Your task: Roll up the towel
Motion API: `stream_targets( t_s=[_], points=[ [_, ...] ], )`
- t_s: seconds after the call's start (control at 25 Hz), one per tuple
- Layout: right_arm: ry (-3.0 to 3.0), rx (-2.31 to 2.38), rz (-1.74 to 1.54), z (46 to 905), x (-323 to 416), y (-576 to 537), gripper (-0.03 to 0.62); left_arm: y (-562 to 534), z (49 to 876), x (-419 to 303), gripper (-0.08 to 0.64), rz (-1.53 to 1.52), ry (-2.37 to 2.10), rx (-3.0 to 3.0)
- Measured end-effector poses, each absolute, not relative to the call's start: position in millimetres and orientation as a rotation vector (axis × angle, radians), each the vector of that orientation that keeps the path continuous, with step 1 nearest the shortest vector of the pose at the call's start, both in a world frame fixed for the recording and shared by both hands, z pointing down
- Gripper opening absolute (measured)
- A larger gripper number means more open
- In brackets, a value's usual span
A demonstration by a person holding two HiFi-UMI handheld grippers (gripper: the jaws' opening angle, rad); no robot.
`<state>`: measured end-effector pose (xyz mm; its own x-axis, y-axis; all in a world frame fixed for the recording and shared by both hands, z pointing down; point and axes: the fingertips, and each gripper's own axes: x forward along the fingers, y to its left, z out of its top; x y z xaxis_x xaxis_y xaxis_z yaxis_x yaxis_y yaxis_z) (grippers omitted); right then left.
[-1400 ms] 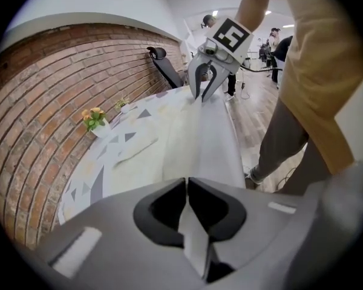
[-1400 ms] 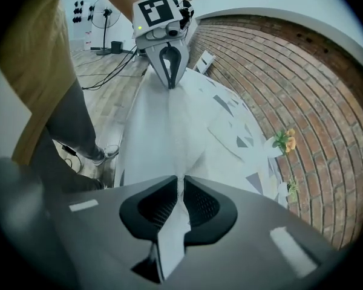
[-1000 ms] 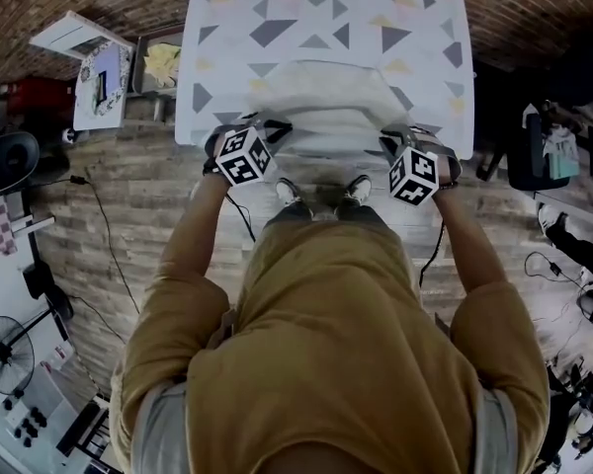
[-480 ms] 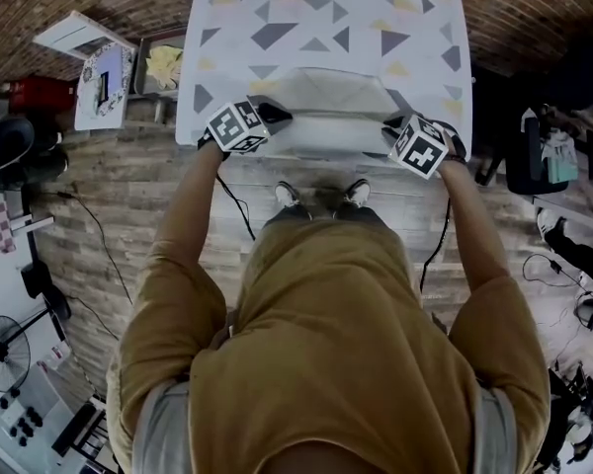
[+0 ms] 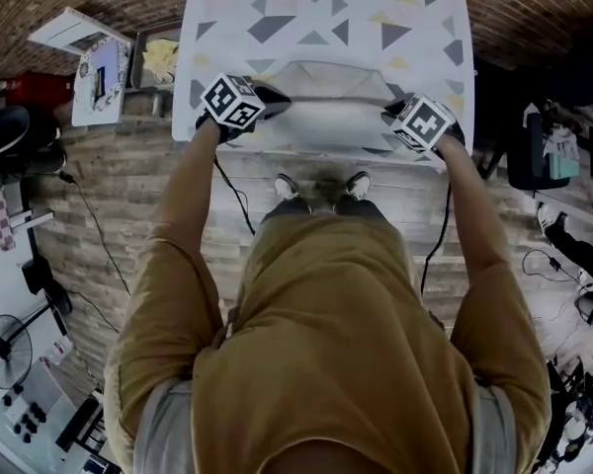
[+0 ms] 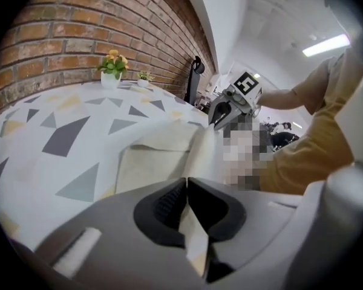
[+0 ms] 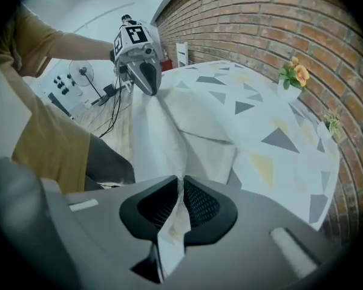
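Mustard shirt (image 5: 336, 344); grey left tool (image 6: 186, 186) and right tool (image 7: 180, 183) bear black-and-white marker cubes (image 5: 227, 102).

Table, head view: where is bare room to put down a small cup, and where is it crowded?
Free: the wide band of table between the towel and the plants at the far edge, plus narrower strips left and right of the towel. Crowded: the near edge, where the left gripper and right gripper are each shut on the towel.
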<state>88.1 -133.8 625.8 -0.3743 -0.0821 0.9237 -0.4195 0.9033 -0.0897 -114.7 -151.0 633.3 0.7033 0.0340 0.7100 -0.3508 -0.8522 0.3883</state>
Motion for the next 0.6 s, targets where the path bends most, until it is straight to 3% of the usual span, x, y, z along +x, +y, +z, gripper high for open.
stream_targets(
  t_s=[0.2,0.6],
  points=[
    [-1.918,0.412,0.414,635.7,90.9,-145.8,0.034,-161.6,642.2,-117.6,0.071,0.988,-0.287,2.367],
    [-1.874,0.524,0.402,655.2,97.4,-150.7,0.035,-168.2,657.5,-118.6,0.070,1.272,-0.359,2.507]
  ],
)
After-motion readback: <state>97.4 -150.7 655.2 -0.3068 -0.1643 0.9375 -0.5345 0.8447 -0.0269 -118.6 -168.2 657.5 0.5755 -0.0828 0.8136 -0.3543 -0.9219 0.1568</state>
